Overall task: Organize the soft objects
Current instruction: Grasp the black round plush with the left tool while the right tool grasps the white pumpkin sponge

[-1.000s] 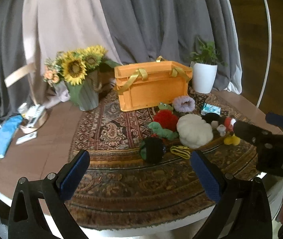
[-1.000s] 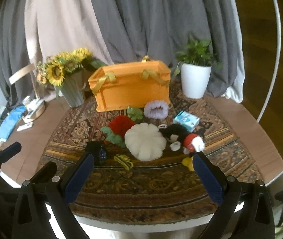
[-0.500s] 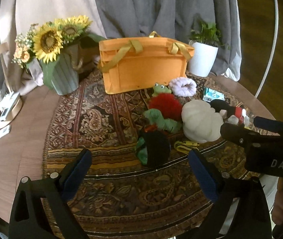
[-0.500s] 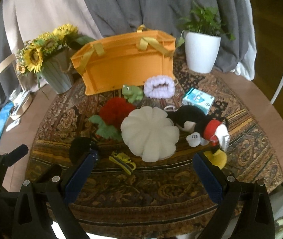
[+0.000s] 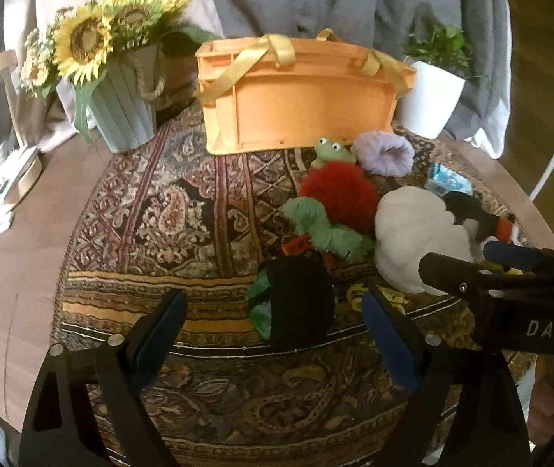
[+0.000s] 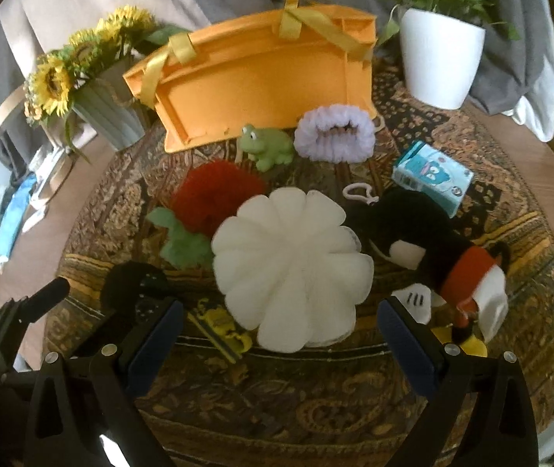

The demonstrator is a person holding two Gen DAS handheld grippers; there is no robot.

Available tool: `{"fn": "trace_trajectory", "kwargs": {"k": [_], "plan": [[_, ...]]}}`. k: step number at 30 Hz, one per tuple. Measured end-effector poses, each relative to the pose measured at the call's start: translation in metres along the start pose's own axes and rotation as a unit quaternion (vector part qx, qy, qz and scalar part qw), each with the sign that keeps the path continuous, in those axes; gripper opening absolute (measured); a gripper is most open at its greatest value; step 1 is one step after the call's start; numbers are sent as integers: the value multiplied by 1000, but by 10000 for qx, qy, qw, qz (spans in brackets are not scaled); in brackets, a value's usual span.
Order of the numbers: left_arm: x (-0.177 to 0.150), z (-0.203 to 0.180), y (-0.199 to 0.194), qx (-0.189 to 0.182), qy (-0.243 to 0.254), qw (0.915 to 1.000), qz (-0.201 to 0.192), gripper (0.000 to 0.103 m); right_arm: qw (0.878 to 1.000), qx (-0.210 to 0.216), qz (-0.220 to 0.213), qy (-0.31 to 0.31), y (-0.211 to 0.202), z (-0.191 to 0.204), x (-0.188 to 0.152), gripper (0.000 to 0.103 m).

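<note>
Soft toys lie on a patterned rug in front of an orange crate (image 5: pixel 300 97) (image 6: pixel 261 74). My left gripper (image 5: pixel 275 334) is open, its jaws either side of a black and green plush (image 5: pixel 296 303). My right gripper (image 6: pixel 277 342) is open just before a white pumpkin cushion (image 6: pixel 288 264) (image 5: pixel 417 229). Around these lie a red pompom (image 6: pixel 214 198) (image 5: pixel 339 194), a green frog (image 6: pixel 265 146), a lilac scrunchie (image 6: pixel 333 138), a black mouse plush (image 6: pixel 432 249) and a green plush leaf (image 5: pixel 319 229).
A sunflower vase (image 5: pixel 121 101) stands back left and a white plant pot (image 6: pixel 440 62) back right. A blue tissue pack (image 6: pixel 432 177) and a yellow strap (image 6: pixel 222 330) lie on the rug. Small items sit at the table's left edge (image 5: pixel 0 194).
Both grippers have moved forward and down toward the toys. The black and green plush now sits between the left jaws, and the white cushion is close before the right gripper.
</note>
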State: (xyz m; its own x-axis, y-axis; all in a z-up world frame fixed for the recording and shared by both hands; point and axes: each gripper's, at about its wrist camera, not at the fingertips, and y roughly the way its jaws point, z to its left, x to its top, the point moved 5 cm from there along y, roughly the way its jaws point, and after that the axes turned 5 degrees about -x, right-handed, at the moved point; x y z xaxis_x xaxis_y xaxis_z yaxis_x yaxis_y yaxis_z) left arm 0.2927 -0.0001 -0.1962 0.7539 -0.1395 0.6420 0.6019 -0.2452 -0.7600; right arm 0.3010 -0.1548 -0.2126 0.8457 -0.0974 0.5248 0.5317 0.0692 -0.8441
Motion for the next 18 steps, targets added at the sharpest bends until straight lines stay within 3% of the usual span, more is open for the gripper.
{"fn": "trace_trajectory", "kwargs": {"k": [6,18], "plan": [[0,0,12,98,-111,9999,76,88,9997,139,182,-96,18,-4,4,101],[-1,3,39,8,-393,9987,318,72,9992,207,260,-213,42,-3,17,101]]}}
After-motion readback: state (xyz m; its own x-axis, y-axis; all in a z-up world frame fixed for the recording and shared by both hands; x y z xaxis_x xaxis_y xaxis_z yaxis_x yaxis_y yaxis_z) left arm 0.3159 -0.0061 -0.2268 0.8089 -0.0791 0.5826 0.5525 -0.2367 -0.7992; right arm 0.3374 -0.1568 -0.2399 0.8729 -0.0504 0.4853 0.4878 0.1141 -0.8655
